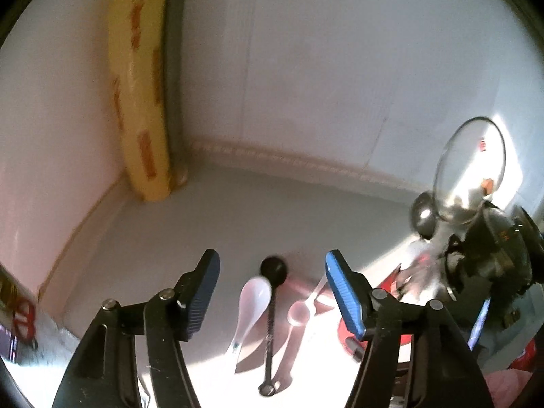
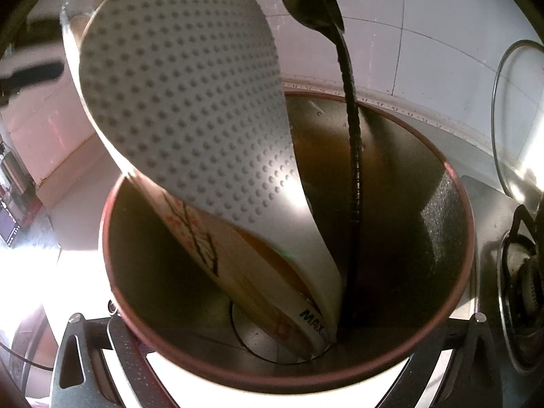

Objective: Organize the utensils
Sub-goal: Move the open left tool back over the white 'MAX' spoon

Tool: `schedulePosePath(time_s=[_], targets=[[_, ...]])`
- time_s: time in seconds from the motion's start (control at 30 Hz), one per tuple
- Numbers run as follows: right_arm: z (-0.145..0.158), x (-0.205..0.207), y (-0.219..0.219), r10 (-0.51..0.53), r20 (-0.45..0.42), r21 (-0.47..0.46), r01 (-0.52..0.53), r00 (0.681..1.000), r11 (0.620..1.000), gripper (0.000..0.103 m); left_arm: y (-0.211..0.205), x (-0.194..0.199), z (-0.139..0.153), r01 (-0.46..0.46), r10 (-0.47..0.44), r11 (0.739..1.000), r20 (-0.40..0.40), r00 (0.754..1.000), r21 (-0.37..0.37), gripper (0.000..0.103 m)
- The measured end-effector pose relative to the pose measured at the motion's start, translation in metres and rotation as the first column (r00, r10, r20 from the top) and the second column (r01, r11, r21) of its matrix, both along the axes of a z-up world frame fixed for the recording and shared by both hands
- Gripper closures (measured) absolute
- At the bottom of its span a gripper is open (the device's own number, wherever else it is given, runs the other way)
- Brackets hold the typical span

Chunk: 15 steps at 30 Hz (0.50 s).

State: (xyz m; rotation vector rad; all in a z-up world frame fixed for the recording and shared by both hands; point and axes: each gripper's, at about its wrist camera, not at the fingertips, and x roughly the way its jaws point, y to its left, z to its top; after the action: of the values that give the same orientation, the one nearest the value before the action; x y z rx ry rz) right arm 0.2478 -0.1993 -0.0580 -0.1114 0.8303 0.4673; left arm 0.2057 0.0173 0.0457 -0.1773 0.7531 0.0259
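A: Three utensils lie on the grey tabletop (image 1: 238,204) right under the left claw (image 1: 272,292): a white ceramic soup spoon (image 1: 250,309), a black ladle-style spoon (image 1: 271,316) with a twisted handle beside it, and a clear plastic spoon (image 1: 301,309) just to the right

B: And that left claw?

A: Jaws spread wide, nothing between the blue pads (image 1: 343,299), hovering above the lot. Looks like the picking step, with the soup spoon or the black spoon nearest the middle

B: Where do they go?

A: My guess is the red-rimmed holder (image 2: 462,238) in the right wrist view. It already carries a dotted white rice paddle (image 2: 183,102) and another black ladle (image 2: 352,156), both standing handle down

B: Right claw (image 2: 272,367) gripping it?

A: Its arms flank the holder on both sides, rim pressed between them, so I judge it clamped on the holder, steadying it

B: Next move?

A: Lower the left claw, line the pads across one handle and close; the spoons lie close together, so catching two is the risk
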Motion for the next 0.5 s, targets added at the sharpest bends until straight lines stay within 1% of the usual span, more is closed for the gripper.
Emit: schedulePosePath(time_s=[0.07, 0.13, 0.2, 0.3, 0.37, 0.4, 0.5], targets=[[0.001, -0.001, -0.001, -0.001, 0.001, -0.003, 0.001, 1.000, 1.000, 0.000, 0.006, 0.003, -0.011, -0.025, 0.025, 1.000, -0.050, 0.998, -0.003, 0.035], [0.002, -0.001, -0.001, -0.002, 0.001, -0.005, 0.002, 1.000, 1.000, 0.000, 0.010, 0.005, -0.020, -0.047, 0.047, 0.999, -0.083, 0.995, -0.002, 0.030], [0.003, -0.003, -0.001, -0.003, 0.004, -0.006, 0.003, 1.000, 1.000, 0.000, 0.015, 0.005, -0.028, -0.067, 0.066, 0.998, -0.111, 0.992, -0.006, 0.029], [0.004, -0.004, -0.003, -0.006, 0.007, -0.008, 0.006, 1.000, 1.000, 0.000, 0.023, 0.005, -0.041, -0.093, 0.088, 0.995, -0.148, 0.985, -0.027, 0.027], [0.002, -0.002, -0.002, -0.009, 0.009, -0.009, 0.009, 1.000, 1.000, 0.000, 0.030, 0.005, -0.052, -0.119, 0.109, 0.992, -0.179, 0.978, -0.047, 0.020], [0.002, -0.003, -0.002, -0.011, 0.009, -0.010, 0.011, 1.000, 1.000, 0.000, 0.033, 0.004, -0.056, -0.131, 0.118, 0.990, -0.189, 0.975, -0.056, 0.014], [0.003, -0.009, -0.005, -0.017, 0.008, -0.012, 0.017, 1.000, 1.000, 0.000, 0.046, 0.000, -0.072, -0.186, 0.162, 0.978, -0.230, 0.960, -0.091, 0.013]])
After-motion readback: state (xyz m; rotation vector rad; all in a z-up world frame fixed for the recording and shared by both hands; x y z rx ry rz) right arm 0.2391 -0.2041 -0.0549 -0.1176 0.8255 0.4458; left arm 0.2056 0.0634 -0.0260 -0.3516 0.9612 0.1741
